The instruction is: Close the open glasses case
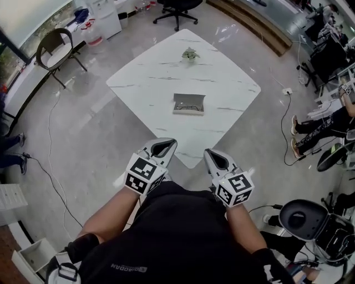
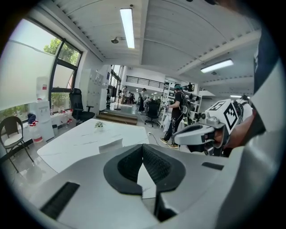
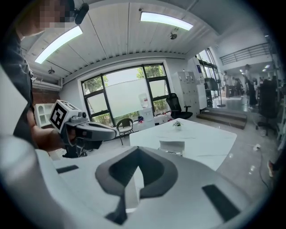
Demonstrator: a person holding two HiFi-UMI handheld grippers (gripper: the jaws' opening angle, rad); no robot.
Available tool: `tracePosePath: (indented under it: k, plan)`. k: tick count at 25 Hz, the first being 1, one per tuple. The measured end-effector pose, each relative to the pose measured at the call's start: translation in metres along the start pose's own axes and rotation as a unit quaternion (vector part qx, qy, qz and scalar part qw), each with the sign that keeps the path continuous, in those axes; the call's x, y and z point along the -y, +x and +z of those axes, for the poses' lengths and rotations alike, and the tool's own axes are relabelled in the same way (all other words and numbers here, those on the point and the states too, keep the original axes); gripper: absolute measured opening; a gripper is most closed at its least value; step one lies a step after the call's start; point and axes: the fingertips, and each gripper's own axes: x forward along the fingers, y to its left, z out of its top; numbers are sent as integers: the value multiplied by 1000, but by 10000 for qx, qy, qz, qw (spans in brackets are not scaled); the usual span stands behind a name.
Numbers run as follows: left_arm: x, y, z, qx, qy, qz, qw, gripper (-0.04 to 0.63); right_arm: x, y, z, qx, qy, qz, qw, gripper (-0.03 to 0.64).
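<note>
The grey glasses case (image 1: 188, 104) lies open at the middle of the white marble table (image 1: 150, 77), its lid raised. It also shows as a small grey box in the left gripper view (image 2: 110, 145) and in the right gripper view (image 3: 172, 146). Both grippers hang close to my body over the table's near corner, well short of the case. My left gripper (image 1: 162, 147) (image 2: 143, 147) is shut with nothing in it. My right gripper (image 1: 216, 160) (image 3: 136, 150) is shut and empty too. Each gripper shows in the other's view.
A small potted plant (image 1: 190, 54) stands near the table's far corner. A folding chair (image 1: 55, 47) is at the far left, an office chair (image 1: 177, 6) behind the table. Cables (image 1: 285, 119) run over the floor at the right, where a seated person's legs (image 1: 310, 130) reach in.
</note>
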Motion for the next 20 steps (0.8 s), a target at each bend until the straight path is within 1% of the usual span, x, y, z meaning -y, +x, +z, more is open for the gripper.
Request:
tracePosePath:
  k: [4,8,10,13,15,20]
  plan:
    - [-20,9,9,42,-2,-82,10000,5,7,12,3,-130,7,-110,9999,2]
    - [-32,14,17,123,42,-106,9999,5,15,24,13,-113,21,-152,9998,2]
    - [-38,13,17,139,-2,-67,9999,5,16,30,19,-80,-24,-131,9999,2]
    - [-44,10,17,145,-56,37,9999,5,15,36,29,-2,-163,-54,9999,2]
    - [-47,10,17,142,-22,139,9998,5,17,40,33,17,-228,23,9997,2]
    - [-53,13,24,229,-41,473,9986,5,27,51,41,-11,-358,327,9988,2]
